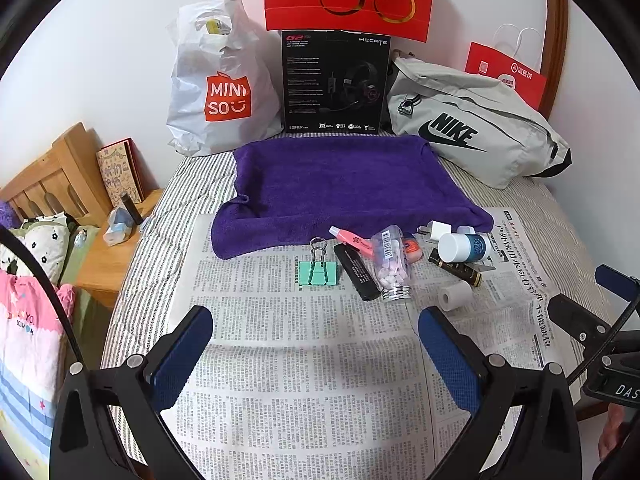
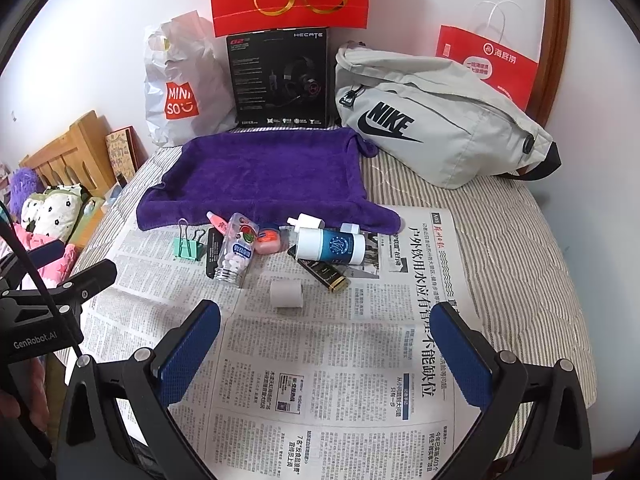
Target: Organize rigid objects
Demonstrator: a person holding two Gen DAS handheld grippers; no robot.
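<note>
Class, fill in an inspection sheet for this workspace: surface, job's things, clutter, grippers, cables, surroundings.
Surface: newspaper and purple towel on a striped bed cover.
Job's things: green clip, pill bottle, white bottle, gold-capped tube, paper roll lie loose on the newspaper by the towel's edge.
Clutter: Miniso bag, headset box, Nike bag.
Grippers: left gripper and right gripper open, empty.
Cables: black cable at the left.
Surroundings: white wall, wooden headboard.
</note>
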